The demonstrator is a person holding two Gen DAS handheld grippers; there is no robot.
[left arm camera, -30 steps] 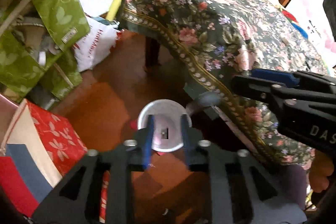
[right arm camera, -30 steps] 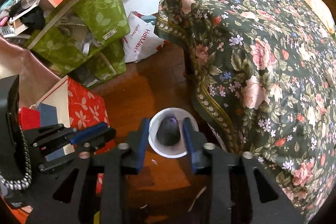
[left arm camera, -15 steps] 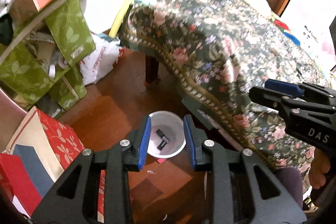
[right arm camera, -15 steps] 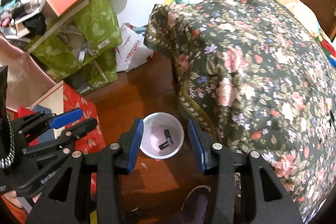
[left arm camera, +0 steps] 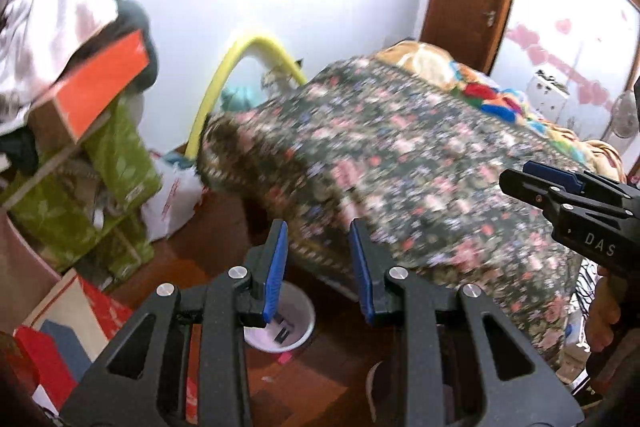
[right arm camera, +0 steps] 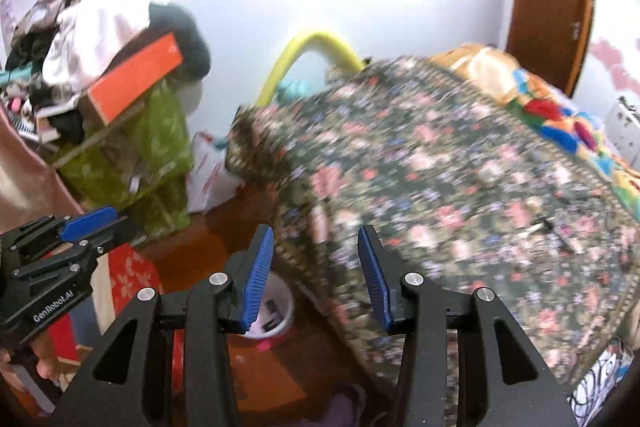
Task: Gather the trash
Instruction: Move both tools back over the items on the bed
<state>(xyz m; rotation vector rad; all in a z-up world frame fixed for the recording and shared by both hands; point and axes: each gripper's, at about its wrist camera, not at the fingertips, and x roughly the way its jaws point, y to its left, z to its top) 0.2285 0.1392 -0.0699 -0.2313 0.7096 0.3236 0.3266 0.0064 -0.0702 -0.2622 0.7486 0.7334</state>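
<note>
While both grippers point(left arm camera: 318, 267) point(right arm camera: 316, 273) gape empty, white bin point(left arm camera: 298, 311) below w/ 2 dark bits

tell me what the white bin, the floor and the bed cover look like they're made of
White bin: probably plastic, judging by its smooth, thin, evenly white wall with a soft sheen.
Floor: likely wood or a wood-look laminate, since it is reddish brown and glossy; blur hides any grain.
Bed cover: woven fabric, matte, with a printed floral pattern; it drapes and folds over the edge.
</note>
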